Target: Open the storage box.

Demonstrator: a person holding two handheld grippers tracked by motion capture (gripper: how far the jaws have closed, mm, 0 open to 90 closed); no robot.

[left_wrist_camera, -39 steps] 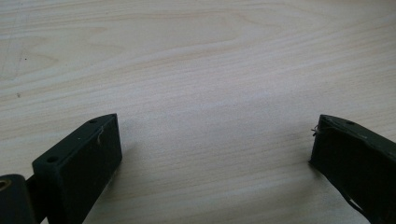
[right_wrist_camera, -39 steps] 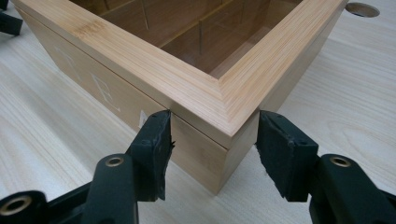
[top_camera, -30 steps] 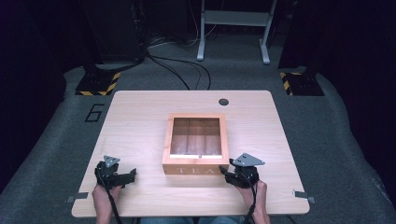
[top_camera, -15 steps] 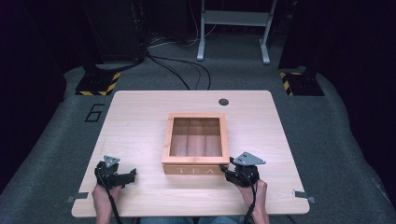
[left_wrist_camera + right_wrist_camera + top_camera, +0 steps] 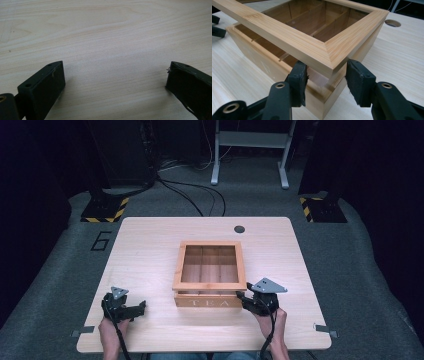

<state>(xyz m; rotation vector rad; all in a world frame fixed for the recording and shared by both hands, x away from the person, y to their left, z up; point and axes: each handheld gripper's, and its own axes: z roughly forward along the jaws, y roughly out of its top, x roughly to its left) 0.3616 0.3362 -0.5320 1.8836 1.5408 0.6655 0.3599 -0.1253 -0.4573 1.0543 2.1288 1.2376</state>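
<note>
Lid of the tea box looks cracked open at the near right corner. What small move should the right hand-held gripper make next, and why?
Probably keep lifting. The right hand-held gripper straddles the lid corner, which sits raised above the tea box base. The left hand-held gripper rests open on the table, away from the box.

A light wood table (image 5: 150, 250) (round cable hole (image 5: 239, 229) near its far edge) carries a wooden tea box (image 5: 210, 275) approx. at center, w/ glass-paned lid.

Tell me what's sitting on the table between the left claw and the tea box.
Nothing: in the high view, bare table separates the left claw from the tea box. The left gripper view shows plain wood between its open jaws.
</note>
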